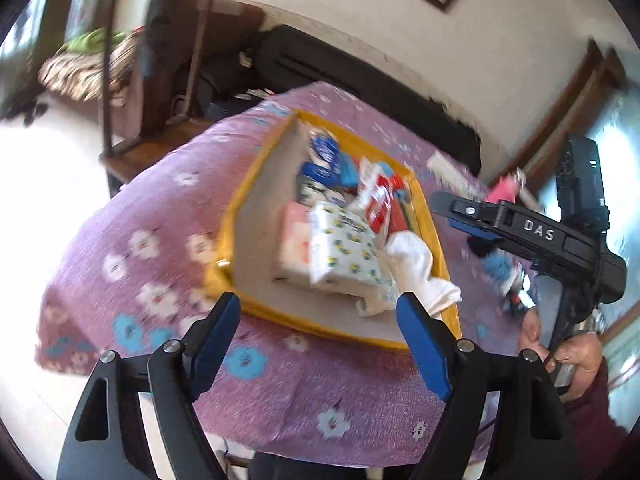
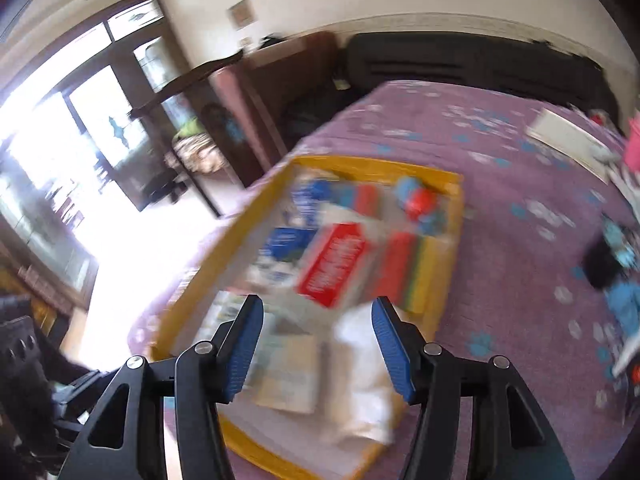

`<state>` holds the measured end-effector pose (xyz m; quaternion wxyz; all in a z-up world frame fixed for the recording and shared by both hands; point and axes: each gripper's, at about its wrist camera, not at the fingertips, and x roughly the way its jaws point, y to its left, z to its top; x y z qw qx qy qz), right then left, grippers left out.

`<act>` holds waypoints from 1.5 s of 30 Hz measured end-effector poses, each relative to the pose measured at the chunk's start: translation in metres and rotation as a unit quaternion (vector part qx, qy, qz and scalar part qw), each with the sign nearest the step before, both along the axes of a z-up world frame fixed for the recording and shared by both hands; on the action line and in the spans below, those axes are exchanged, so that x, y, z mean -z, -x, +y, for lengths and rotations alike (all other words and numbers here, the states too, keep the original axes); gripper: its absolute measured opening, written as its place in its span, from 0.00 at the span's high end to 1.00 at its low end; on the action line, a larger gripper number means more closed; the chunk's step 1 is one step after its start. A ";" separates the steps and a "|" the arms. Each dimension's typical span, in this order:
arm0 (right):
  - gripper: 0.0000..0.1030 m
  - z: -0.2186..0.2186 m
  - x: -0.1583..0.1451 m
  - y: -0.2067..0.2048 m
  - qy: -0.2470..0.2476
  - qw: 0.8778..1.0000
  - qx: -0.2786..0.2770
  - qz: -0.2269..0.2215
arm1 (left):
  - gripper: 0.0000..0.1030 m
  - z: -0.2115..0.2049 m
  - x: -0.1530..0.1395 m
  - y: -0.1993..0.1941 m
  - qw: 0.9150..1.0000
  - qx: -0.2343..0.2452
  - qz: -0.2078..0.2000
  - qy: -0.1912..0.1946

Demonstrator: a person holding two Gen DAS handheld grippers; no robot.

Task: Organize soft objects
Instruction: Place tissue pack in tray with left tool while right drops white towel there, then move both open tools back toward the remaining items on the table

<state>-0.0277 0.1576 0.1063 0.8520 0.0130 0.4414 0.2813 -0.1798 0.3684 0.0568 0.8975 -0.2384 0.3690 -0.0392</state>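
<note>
Yellow-rimmed cardboard box [image 1: 236,216] of soft packets, crumpled white cloth [image 1: 420,276], left claw [image 1: 320,320] and right claw [image 2: 316,344] both wide, empty

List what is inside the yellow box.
The yellow box holds tissue packs, a white cloth, red packets and blue items. Whatever lies beneath them is covered.

Both my cameras look down past my fingers, close above the yellow box [image 1: 430,216] [image 2: 352,168] on the bed [image 1: 140,208] [image 2: 500,152].

blur: box [image 2: 440,178] contents smeared | cut off: pink item [image 2: 632,148] at right edge
</note>
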 end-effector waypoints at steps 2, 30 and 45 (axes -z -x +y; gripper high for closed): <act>0.51 0.028 0.001 -0.003 0.003 1.000 -0.023 0.004 | 0.22 0.011 0.004 0.007 1.000 -0.023 0.001 0.011; 0.40 0.066 0.015 0.024 0.039 0.997 -0.047 -0.049 | 0.22 -0.010 0.006 0.026 0.996 -0.070 -0.016 -0.050; 0.23 -0.158 -0.004 0.035 0.034 0.982 0.131 -0.132 | 0.22 -0.128 -0.024 0.028 0.993 0.007 -0.024 -0.115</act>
